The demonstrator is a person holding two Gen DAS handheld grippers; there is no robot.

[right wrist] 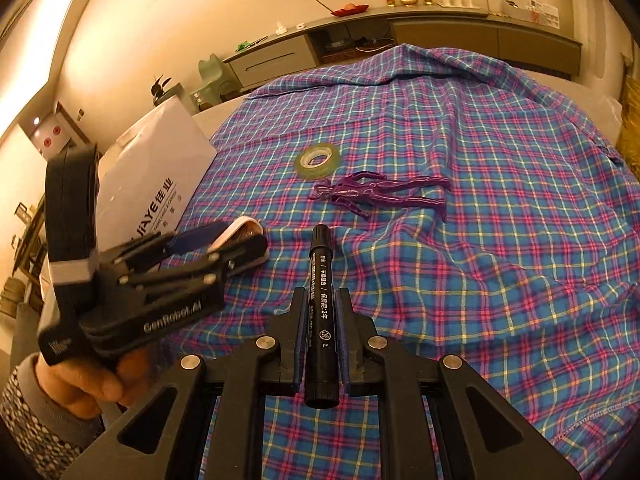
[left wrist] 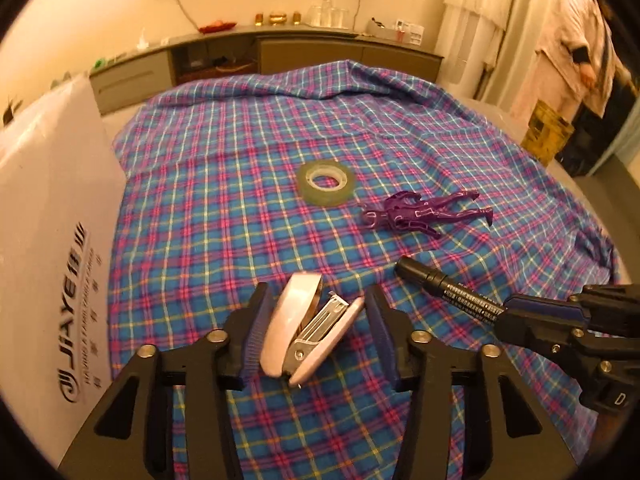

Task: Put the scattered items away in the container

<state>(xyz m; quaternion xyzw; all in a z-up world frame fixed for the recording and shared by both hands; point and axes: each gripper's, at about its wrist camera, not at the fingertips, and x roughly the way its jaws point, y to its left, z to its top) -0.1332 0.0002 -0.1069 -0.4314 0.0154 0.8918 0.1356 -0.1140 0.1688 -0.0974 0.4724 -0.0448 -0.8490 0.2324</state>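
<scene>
A white stapler [left wrist: 304, 332], splayed open, lies on the plaid cloth [left wrist: 240, 200] between the fingers of my left gripper [left wrist: 316, 296], and both pads touch its sides. My right gripper [right wrist: 322, 296] is shut on a black marker [right wrist: 322, 280] that points away over the cloth; the left wrist view shows the same marker [left wrist: 452, 288] in the right gripper [left wrist: 508, 312]. A roll of clear tape [left wrist: 326, 182] and a purple toy figure [left wrist: 424, 214] lie farther out on the cloth. A white box [left wrist: 52, 240] with printed lettering stands at the left edge.
The cloth is rumpled toward the back and right [right wrist: 520, 240]. A low sideboard [left wrist: 280, 52] with small items runs along the far wall. A person in light clothes [left wrist: 576, 40] stands at the far right beside a yellow box [left wrist: 548, 132]. A hand [right wrist: 80, 384] holds the left gripper.
</scene>
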